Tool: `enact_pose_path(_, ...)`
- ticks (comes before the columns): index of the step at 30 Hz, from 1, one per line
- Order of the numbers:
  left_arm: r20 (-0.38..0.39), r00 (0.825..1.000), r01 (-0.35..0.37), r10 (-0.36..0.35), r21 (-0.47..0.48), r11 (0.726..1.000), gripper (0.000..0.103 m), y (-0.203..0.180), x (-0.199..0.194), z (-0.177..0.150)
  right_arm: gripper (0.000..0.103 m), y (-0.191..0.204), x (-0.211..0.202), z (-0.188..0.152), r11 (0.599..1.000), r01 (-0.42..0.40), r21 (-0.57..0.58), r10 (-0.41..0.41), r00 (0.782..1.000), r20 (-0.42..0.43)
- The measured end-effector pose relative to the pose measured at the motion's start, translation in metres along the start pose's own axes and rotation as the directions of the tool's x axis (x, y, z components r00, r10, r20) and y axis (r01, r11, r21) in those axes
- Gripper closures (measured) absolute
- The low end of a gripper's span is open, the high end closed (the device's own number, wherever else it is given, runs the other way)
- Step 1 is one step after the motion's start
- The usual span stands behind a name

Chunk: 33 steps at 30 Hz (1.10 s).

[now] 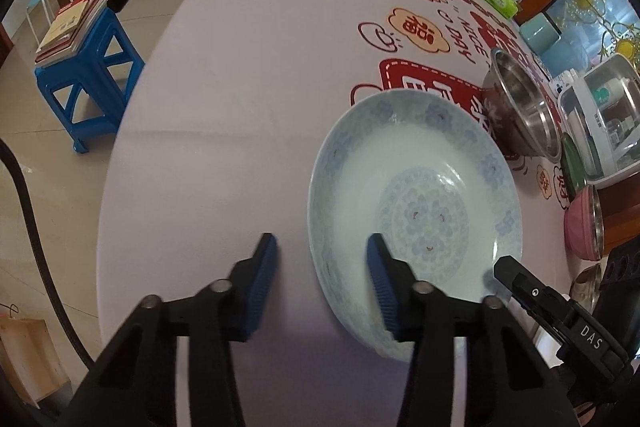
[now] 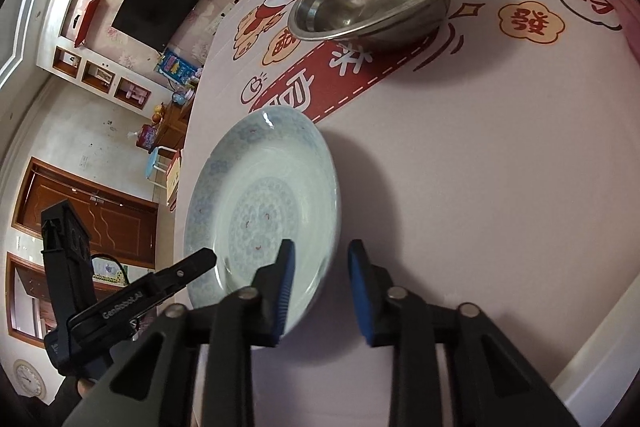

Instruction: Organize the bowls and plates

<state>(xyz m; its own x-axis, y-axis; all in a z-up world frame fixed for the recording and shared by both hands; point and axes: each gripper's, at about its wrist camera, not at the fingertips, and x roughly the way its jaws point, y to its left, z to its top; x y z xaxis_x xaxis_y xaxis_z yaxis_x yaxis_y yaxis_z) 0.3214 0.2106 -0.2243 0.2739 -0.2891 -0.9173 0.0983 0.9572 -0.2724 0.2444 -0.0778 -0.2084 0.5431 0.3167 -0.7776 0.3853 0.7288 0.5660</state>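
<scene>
Porcelain plate (image 1: 416,223) lies on the tabletop (image 1: 224,131), its steel bowl (image 1: 524,107) neighbour at one o'clock. Left tool (image 1: 322,281) and right tool (image 2: 320,285) each straddle opposite rim edges, half-open, pads not visibly pressing. Uneven squeezing could tip or skid the slick plate.

The worktop (image 1: 200,107) lies bare left of the plate (image 1: 416,211); a steel bowl (image 1: 524,107) and stacked bowls (image 1: 584,223) crowd its far right.

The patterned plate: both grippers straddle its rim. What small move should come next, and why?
Probably close both grippers fully on the rim. The plate sits between each pair of fingers, left gripper and right gripper, but gaps still show, so lifting now might drop it.
</scene>
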Motion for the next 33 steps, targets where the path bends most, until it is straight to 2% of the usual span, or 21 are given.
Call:
enact_pose_path(7,0.015,1.0,0.013,-0.014,0.032,0.999,0.079,-0.006,0.003,0.001,0.085,0.002,0.007,0.0,1.0,-0.012,-0.015,0.011,1.0,-0.018)
enact_pose_path(12,0.025,1.0,0.017,-0.018,0.032,0.999,0.085,-0.005,0.004,0.002,0.086,0.001,0.008,0.001,1.0,-0.018,-0.02,0.018,1.0,-0.014)
enact_pose_path(23,0.015,0.999,0.029,-0.03,0.079,0.996,0.085,-0.005,0.005,0.003,0.09,-0.001,0.007,0.0,1.0,-0.011,-0.028,0.011,1.0,-0.009)
enact_pose_path(33,0.003,1.0,0.0,-0.001,0.14,0.99,0.082,-0.014,0.001,-0.007,0.091,-0.003,0.0,-0.006,1.0,0.006,-0.023,-0.006,1.0,0.0)
